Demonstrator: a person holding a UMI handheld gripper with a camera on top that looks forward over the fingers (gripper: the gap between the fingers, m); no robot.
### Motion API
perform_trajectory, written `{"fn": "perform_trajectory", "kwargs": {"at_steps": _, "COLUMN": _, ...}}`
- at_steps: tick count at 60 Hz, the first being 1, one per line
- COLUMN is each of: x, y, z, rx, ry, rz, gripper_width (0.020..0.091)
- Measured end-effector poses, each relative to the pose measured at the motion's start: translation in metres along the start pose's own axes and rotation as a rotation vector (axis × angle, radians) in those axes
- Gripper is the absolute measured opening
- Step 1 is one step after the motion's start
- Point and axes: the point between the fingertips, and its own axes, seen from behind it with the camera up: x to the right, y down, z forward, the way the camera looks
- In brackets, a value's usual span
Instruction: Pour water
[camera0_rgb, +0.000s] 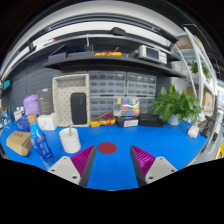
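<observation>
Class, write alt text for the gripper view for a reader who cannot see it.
The gripper hangs open and empty over a blue table, a red disc just ahead of its fingers. To the left stand a blue bottle and a white cup; a potted plant stands far right.

Bare blue tabletop ahead; bottle, cup leftward.

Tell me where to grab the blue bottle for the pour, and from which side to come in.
Grip the blue bottle around the middle of its body, coming in level from the front. It stands upright on the blue table, so its round sides suit the two fingers. The white cup stands close beside it, so keep that finger clear. The gripper is open, holds nothing, and points at the red disc.
</observation>
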Motion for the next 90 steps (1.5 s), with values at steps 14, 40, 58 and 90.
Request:
{"fn": "perform_trajectory", "kwargs": {"at_steps": 14, "x": -0.105, "y": 0.056, "z": -0.025, "rx": -0.062, "ry": -0.16, "rz": 0.001, "gripper_width": 0.0684}}
{"fn": "perform_trajectory", "kwargs": {"at_steps": 40, "x": -0.233, "y": 0.061, "z": -0.006, "rx": -0.052, "ry": -0.283, "rz": -0.051, "gripper_width": 0.0699}}
{"fn": "perform_trajectory", "kwargs": {"at_steps": 58, "x": -0.254, "y": 0.04, "z": 0.049, "rx": 0.024, "ry": -0.246, "rz": -0.06, "gripper_width": 0.0685}}
{"fn": "perform_trajectory", "kwargs": {"at_steps": 90, "x": -0.254, "y": 0.039, "z": 0.065, "rx": 0.064, "ry": -0.271, "rz": -0.106, "gripper_width": 0.0375}}
